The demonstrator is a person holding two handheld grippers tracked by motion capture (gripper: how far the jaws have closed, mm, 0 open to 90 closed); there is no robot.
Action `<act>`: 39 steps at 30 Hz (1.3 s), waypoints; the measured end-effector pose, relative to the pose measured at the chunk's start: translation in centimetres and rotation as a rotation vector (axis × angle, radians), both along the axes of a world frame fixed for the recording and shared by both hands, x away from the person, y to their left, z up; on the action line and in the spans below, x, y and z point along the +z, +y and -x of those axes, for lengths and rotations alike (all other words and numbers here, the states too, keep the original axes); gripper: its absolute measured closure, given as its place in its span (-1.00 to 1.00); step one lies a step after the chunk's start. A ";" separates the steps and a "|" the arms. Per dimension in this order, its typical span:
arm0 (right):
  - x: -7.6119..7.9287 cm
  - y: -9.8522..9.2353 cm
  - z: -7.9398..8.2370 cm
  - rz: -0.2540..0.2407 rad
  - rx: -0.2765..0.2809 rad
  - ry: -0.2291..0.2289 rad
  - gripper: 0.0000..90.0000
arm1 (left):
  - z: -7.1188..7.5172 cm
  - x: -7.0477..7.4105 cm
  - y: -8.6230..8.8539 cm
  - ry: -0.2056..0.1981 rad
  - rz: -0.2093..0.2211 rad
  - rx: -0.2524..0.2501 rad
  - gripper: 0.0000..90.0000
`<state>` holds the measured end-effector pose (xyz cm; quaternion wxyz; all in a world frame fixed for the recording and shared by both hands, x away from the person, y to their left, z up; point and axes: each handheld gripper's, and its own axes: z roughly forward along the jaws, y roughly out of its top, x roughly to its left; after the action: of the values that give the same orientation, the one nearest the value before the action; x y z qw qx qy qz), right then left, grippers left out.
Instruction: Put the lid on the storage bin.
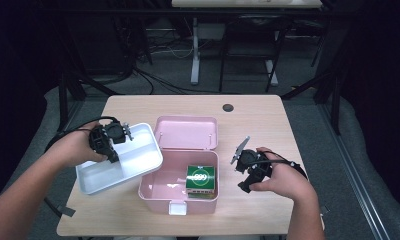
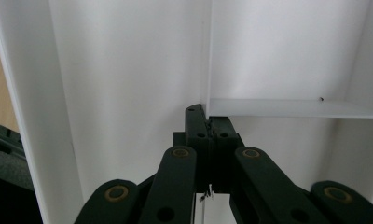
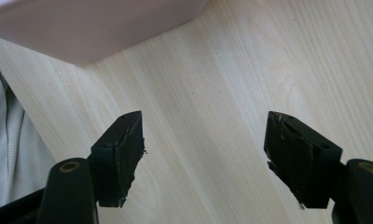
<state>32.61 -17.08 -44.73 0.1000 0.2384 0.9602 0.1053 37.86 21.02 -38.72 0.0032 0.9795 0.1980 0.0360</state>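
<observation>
High view: we see the left gripper [image 1: 109, 141] holding a white tray [image 1: 138, 165] tilted beside the open pink box [image 1: 160, 187], the tray's near corner overlapping the box's left rim. A green carton [image 1: 200, 179] sits inside the box. The right gripper [image 1: 249, 172] hovers over the table [image 1: 258, 115] just right of the box.

Left gripper view: we find the jaws pressed together, pinching the thin divider [image 2: 287, 108] of the tray [image 2: 128, 70]. The grip is narrow and off to one side, so we judge that the tray could pivot or slip out if swung quickly, and its corner could catch the box rim.

Right gripper view: the right gripper [image 3: 204, 144] stands spread with nothing between its jaws, above bare table [image 3: 212, 93]; the box [image 3: 91, 28] edge lies ahead.
</observation>
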 end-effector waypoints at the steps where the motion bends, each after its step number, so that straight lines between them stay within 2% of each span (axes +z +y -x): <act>1: 0.0 0.0 0.0 -0.001 -0.002 -0.001 -0.37 | 0.0 0.0 -0.3 -0.002 0.000 -0.007 0.98; 2: 0.0 0.0 0.0 -0.002 -0.002 0.000 -0.37 | 0.0 0.0 -0.7 0.000 0.000 -0.011 0.98; 5: 0.0 -0.1 0.0 -0.011 -0.004 0.001 -0.37 | 0.1 0.0 -2.0 0.000 -0.016 -0.068 0.98; 10: 0.0 -0.4 -0.1 -0.014 -0.010 0.003 -0.37 | 0.3 0.0 -4.2 0.002 -0.013 -0.130 0.98; 29: -0.4 -0.8 -0.4 -0.013 -0.027 0.014 -0.37 | 1.0 0.1 -9.5 -0.012 -0.009 -0.246 0.98; 36: -0.4 -0.7 -0.4 -0.010 -0.024 0.013 -0.37 | 1.3 -0.4 -11.3 0.005 0.009 -0.284 0.98; 39: -0.4 -0.7 -0.4 -0.009 -0.024 0.013 -0.37 | 1.5 -0.7 -12.1 0.006 -0.002 -0.306 0.98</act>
<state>32.98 -17.82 -45.11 0.0941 0.2509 0.9574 0.1072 36.39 8.89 -39.39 0.0072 0.9984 0.0462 0.0322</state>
